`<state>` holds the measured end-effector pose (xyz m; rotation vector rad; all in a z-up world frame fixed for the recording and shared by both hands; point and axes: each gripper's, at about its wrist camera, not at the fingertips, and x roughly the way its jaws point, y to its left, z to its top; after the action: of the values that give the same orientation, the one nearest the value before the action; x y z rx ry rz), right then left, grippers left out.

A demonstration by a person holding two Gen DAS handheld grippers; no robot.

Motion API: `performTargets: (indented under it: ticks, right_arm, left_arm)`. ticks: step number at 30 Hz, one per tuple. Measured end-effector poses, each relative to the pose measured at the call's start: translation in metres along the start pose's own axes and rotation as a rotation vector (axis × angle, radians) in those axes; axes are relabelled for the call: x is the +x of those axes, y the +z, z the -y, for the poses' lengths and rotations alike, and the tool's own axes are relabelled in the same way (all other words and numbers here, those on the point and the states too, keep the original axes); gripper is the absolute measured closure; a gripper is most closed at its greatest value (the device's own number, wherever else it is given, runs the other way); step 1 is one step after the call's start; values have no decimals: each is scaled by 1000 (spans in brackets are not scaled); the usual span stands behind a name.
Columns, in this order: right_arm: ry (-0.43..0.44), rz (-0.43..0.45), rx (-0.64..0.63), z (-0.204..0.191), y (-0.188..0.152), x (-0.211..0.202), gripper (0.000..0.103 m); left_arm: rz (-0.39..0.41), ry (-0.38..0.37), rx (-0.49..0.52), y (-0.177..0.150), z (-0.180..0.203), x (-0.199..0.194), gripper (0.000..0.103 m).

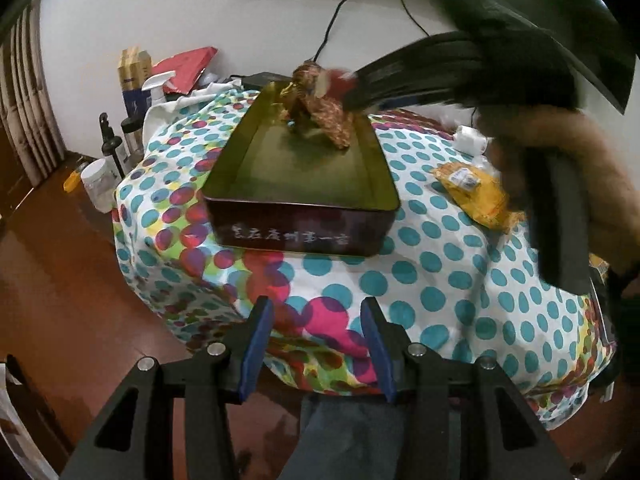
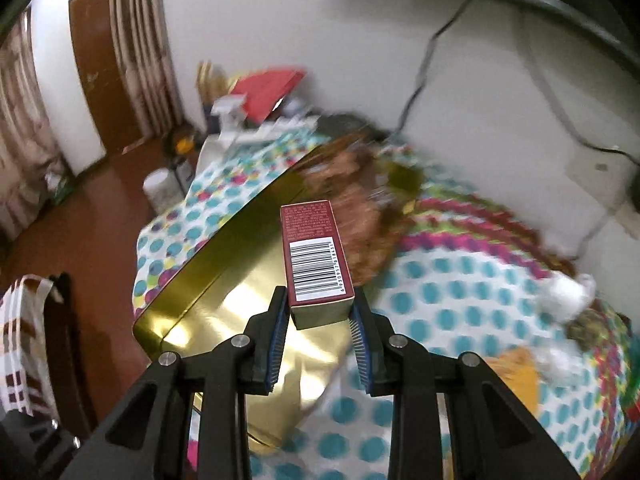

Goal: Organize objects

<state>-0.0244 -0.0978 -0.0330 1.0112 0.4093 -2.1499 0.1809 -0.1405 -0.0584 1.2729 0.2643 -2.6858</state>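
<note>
Done: a patterned brown bundle (image 1: 320, 108) already lies in the gold tin (image 1: 248, 140), frame centre.
Right hand-held gripper (image 2: 320, 312): clamped on the red box (image 2: 316, 256), above the tin.
Left hand-held gripper (image 1: 316, 344): part-open, empty, bottom centre.
Left: yellow packet (image 1: 476, 192) and white roll (image 1: 472, 140) on tabletop cloth, right side.

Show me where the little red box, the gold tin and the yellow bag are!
little red box (image 2: 317, 258): right wrist view, barcode face.
gold tin (image 1: 304, 176): left wrist view, bare inside floor.
yellow bag (image 1: 478, 194): left wrist view, middle of its wrapper.
</note>
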Motion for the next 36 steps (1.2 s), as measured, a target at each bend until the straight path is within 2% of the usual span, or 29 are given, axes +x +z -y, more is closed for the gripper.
performTargets:
  ticks: [6, 8, 13, 17, 19, 21, 23, 28, 32, 36]
  right_arm:
    - [-29, -143, -57, -30, 21, 58, 75]
    - [-24, -179, -54, -33, 25, 73, 75]
    - [-49, -209, -33, -36, 34, 95, 75]
    - [-66, -213, -17, -32, 38, 101, 75]
    - [-46, -224, -11, -32, 38, 104, 74]
    - [-20, -193, 4, -29, 36, 98, 69]
    - [-7, -153, 0, -26, 32, 82, 57]
    - [46, -43, 52, -3, 5, 20, 55]
    - [0, 42, 102, 38, -30, -32, 48]
    - [-94, 87, 191, 99, -68, -71, 48]
  left_arm:
    - [31, 98, -4, 0, -23, -7, 57]
    - [26, 104, -29, 2, -34, -7, 57]
    - [24, 112, -106, 6, -58, -7, 57]
    - [16, 130, -110, 10, -63, -6, 57]
    - [13, 137, -103, 11, -61, -4, 57]
    - [6, 141, -99, 12, -59, -3, 57]
    - [13, 135, -95, 12, -57, -4, 57]
    - [23, 127, -53, 14, -40, -5, 57]
    - [29, 104, 12, 17, -14, -4, 57]
    - [33, 61, 95, 18, 22, -3, 57]
